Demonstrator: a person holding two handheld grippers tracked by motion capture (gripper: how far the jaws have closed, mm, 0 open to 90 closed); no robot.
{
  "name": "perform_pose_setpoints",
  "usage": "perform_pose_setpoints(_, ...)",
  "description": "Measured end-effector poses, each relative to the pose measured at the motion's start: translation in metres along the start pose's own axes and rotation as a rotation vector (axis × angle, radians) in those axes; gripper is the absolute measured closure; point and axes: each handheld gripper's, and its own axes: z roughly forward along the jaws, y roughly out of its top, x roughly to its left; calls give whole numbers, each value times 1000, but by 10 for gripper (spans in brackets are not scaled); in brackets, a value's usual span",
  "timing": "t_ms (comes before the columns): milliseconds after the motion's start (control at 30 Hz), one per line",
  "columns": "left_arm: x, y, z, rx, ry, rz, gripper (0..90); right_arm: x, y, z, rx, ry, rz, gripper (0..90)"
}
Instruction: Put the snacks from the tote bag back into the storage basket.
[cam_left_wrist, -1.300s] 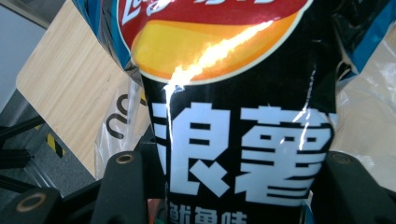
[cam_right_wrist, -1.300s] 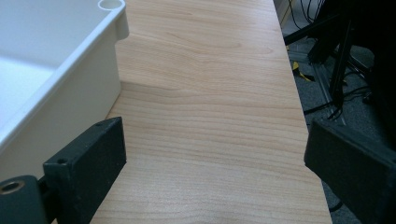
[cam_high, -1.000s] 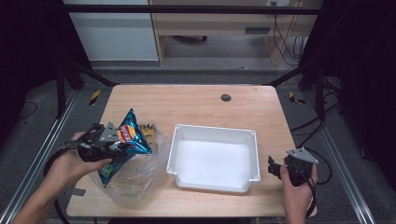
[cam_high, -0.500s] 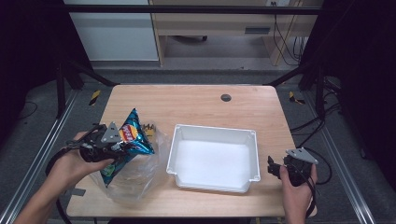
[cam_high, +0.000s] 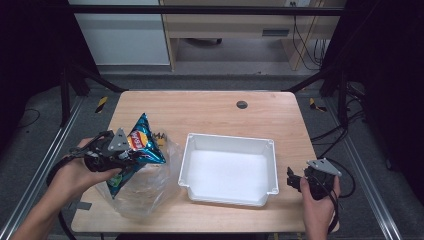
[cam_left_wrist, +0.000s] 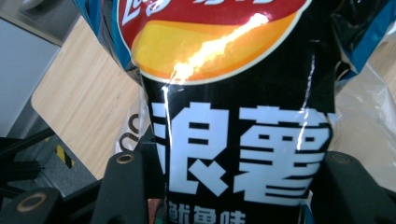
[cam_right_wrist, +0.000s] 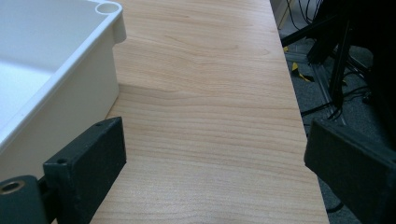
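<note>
The left gripper (cam_high: 131, 151) is clamped on a blue chip bag (cam_high: 137, 147) held above the clear plastic bag (cam_high: 150, 187); the white bin (cam_high: 230, 170) (likely its destination) is empty, while the right gripper (cam_high: 292, 181) waits wide open

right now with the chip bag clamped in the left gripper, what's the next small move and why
Probably carry the chip bag rightward over the white bin. The left gripper is shut on it, above the clear plastic bag, and the bin beside it looks empty. The right gripper waits open by the bin's right wall.
</note>
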Motion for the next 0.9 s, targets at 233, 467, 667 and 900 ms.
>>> perform_pose_setpoints(233,0,6,-11,-24,12,7,475,0,0,0,-1,-1,2,60)
perform_pose_setpoints(467,-1,13,-19,-48,14,19,475,1,-1,1,6,-7,-3,60)
perform_pose_setpoints(667,-5,21,-21,-50,12,36,475,0,-1,1,8,-5,-1,59)
perform_pose_setpoints(900,-7,31,-19,-53,4,53,475,1,0,1,7,-1,0,59)
